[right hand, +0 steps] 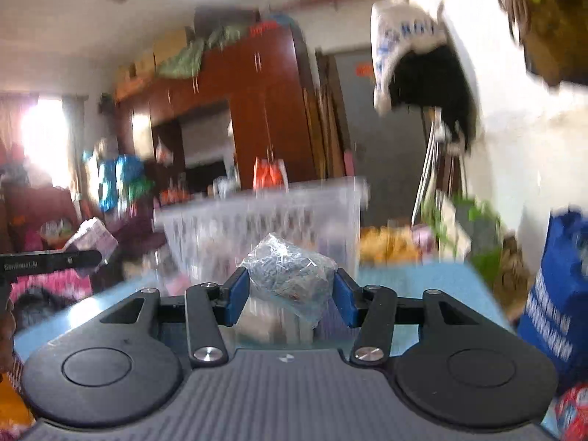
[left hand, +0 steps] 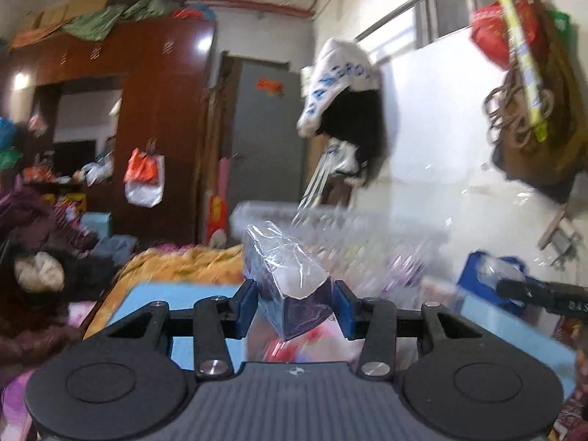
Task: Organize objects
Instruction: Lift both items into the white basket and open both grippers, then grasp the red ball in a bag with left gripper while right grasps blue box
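The clear plastic bin (right hand: 264, 217) is standing at the far edge of the blue table (right hand: 422, 279), with open air above its rim. The left gripper (left hand: 294, 305) is squeezing a dark blue packet (left hand: 290, 286) wrapped in shiny film, up in front of the bin. The right gripper (right hand: 290, 294) is squeezing a crinkly silver packet (right hand: 290, 272), also just in front of the bin.
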A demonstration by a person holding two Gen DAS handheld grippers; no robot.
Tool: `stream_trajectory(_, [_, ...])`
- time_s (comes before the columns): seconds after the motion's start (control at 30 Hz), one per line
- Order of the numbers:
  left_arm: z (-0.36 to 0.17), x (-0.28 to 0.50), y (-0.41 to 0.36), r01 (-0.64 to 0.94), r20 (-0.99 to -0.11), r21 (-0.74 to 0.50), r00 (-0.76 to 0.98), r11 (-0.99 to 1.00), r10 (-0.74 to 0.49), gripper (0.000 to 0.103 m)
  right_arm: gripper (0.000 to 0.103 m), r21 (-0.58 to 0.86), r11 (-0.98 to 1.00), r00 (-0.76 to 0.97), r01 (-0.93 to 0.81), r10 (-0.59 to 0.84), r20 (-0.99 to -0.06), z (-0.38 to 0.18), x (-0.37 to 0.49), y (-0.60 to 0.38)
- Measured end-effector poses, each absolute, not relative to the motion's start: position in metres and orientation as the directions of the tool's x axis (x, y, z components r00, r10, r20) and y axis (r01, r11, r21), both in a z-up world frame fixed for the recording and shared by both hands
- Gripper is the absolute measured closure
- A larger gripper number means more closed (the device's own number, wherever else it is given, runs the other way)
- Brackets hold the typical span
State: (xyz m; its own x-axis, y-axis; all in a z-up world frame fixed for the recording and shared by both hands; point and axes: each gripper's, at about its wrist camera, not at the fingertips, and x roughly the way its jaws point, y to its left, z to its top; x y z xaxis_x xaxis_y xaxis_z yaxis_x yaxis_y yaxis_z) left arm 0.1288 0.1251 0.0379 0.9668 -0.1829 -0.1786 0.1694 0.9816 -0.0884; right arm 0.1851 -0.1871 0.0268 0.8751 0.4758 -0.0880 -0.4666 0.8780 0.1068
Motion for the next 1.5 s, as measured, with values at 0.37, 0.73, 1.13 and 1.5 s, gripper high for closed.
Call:
stream_trajectory(0.37, [0.124, 0.268, 0.085, 0.232, -0.277, -0.101, 0.928, 0.967, -0.251, 0.054, 0.05, -0.085, 0.85, 0.848, -0.52, 0.503, -0.168, 0.107, 0.303, -0.111])
stream_trajectory(0.73, [0.098, 0.25, 0.107, 0.218, -0.189, -0.162, 0.95, 0.962, -0.247, 0.001, 0.0, 0.02, 0.886, 0.883, -0.462, 0.463, -0.075, 0.089, 0.28, -0.156])
stream_trajectory(1.13, [0.04, 0.153, 0.129, 0.227, -0.168, -0.216, 0.949, 0.95, -0.265, 0.0, 0.063, 0.068, 0.91, 0.833, -0.408, 0.402, -0.381, 0.032, 0.284, -0.192])
stream_trajectory(1.5, [-0.014, 0.139, 0.118, 0.271, -0.339, -0.166, 0.887, 0.948, -0.313, 0.001, 0.06, 0.134, 0.868, 0.774, -0.479, 0.489, -0.403, 0.011, 0.278, -0.186])
